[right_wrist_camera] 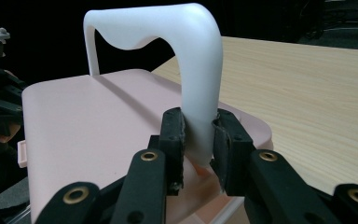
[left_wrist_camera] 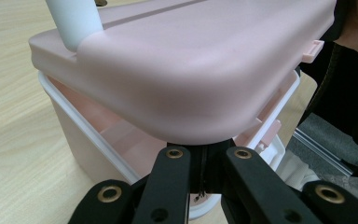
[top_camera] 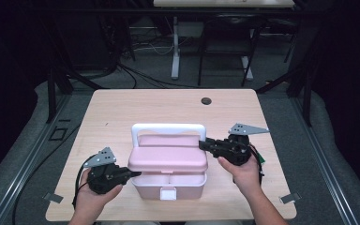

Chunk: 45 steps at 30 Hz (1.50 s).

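A pink box with a white base [top_camera: 187, 186] stands in the middle of the table [top_camera: 122, 108]. Its pink lid [top_camera: 168, 158] is raised at the front, so the divided inside shows under it. My left gripper [top_camera: 133, 174] is shut, with nothing between the jaws. Its tips [left_wrist_camera: 205, 154] sit tucked under the lid's [left_wrist_camera: 191, 70] front left corner, above the base's rim [left_wrist_camera: 79, 135]. My right gripper [top_camera: 204, 143] is shut on the right leg of the upright white handle [top_camera: 168, 127]. Its pads [right_wrist_camera: 175, 135] press on the handle [right_wrist_camera: 196, 56] just above the lid [right_wrist_camera: 98, 126].
A white latch [top_camera: 168, 193] hangs at the front of the base. A dark round hole [top_camera: 206, 101] lies near the table's far edge. Metal clips [top_camera: 52, 197] [top_camera: 290, 198] sit at the front corners. Bare wood surrounds the box.
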Tool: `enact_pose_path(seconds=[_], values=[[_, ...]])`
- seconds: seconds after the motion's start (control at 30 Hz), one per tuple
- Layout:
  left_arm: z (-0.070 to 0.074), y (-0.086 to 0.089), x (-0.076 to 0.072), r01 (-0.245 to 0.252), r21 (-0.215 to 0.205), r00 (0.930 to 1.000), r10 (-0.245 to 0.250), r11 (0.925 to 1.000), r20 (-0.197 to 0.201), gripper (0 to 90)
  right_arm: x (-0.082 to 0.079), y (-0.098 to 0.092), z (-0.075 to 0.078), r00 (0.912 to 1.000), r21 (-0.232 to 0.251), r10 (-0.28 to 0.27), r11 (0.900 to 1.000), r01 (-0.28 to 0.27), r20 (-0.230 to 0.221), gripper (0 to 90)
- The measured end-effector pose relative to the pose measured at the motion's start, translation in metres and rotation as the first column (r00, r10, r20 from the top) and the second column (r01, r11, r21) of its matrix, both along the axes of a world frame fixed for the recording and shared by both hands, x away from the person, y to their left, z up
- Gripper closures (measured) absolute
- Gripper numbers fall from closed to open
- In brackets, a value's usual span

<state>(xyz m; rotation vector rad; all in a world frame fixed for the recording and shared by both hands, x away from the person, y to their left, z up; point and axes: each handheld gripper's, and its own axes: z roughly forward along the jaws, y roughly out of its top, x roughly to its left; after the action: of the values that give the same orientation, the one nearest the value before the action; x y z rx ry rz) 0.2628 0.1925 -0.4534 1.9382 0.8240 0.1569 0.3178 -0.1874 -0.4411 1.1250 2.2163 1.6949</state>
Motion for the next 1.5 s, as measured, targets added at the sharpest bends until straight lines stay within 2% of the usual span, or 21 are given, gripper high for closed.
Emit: enact_pose_path(seconds=[0.13,0.3,0.37,0.57,0.67,0.8,0.87,0.9,0.93,1.07,1.17,1.23,1.3,1.4,1.5], values=[[0.002,-0.001,0.001,0.000,-0.002,1.0000,0.000,1.0000,0.005,90.0,-0.001,-0.002,0.001,0.9988,-0.005,-0.046,0.999,0.046,0.017,67.1],[0.006,0.000,0.002,-0.002,-0.010,0.9999,0.002,0.9999,0.010,90.0,-0.004,-0.015,0.000,0.9967,0.001,-0.081,0.997,0.081,0.011,67.9],[0.010,0.000,0.003,0.001,-0.012,0.9999,-0.001,0.9999,0.013,90.0,-0.009,-0.022,-0.002,0.9945,0.020,-0.102,0.995,0.101,0.025,68.5],[0.016,-0.002,0.006,-0.007,-0.015,0.9998,0.007,0.9999,0.019,90.0,-0.020,-0.031,-0.005,0.9931,0.039,-0.115,0.993,0.114,0.024,68.0],[0.021,-0.001,0.009,-0.010,-0.017,0.9996,0.011,0.9998,0.027,90.0,-0.027,-0.033,-0.008,0.9923,0.031,-0.119,0.993,0.117,0.035,69.4],[0.028,-0.002,0.013,-0.016,-0.027,0.9995,0.016,0.9995,0.028,90.0,-0.035,-0.030,-0.015,0.9950,0.007,-0.095,0.995,0.095,0.029,70.9],[0.031,-0.002,0.016,-0.016,-0.024,0.9992,0.017,0.9996,0.036,90.0,-0.041,-0.024,-0.022,0.9966,-0.040,-0.078,0.996,0.079,0.029,72.2],[0.034,-0.002,0.017,-0.019,-0.020,0.9992,0.019,0.9996,0.036,90.0,-0.042,-0.021,-0.025,0.9962,-0.053,-0.078,0.995,0.080,0.039,78.6],[0.034,-0.002,0.017,-0.019,-0.020,0.9992,0.019,0.9996,0.036,90.0,-0.042,-0.021,-0.025,0.9962,-0.053,-0.078,0.995,0.080,0.039,78.6],[0.038,-0.003,0.021,-0.019,-0.008,0.9990,0.019,0.9998,0.040,90.0,-0.048,-0.010,-0.035,0.9988,-0.096,-0.016,0.995,0.021,0.047,89.9],[0.041,-0.003,0.023,-0.022,-0.008,0.9989,0.023,0.9997,0.041,90.0,-0.052,-0.002,-0.041,0.9980,-0.119,0.004,0.993,0.004,0.063,90.0],[0.042,-0.003,0.024,-0.024,-0.009,0.9988,0.025,0.9997,0.043,90.0,-0.057,0.005,-0.042,0.9957,-0.128,0.035,0.991,-0.024,0.086,90.0],[0.045,-0.004,0.026,-0.029,-0.009,0.9986,0.029,0.9995,0.044,90.0,-0.060,0.009,-0.042,0.9944,-0.140,0.054,0.989,-0.041,0.091,90.0],[0.047,-0.003,0.028,-0.028,-0.011,0.9987,0.028,0.9996,0.043,90.0,-0.062,0.013,-0.044,0.9931,-0.146,0.063,0.988,-0.048,0.100,90.0],[0.050,-0.003,0.033,-0.030,-0.027,0.9988,0.031,0.9992,0.039,90.0,-0.065,0.016,-0.047,0.9919,-0.174,0.060,0.984,-0.040,0.111,90.0]])
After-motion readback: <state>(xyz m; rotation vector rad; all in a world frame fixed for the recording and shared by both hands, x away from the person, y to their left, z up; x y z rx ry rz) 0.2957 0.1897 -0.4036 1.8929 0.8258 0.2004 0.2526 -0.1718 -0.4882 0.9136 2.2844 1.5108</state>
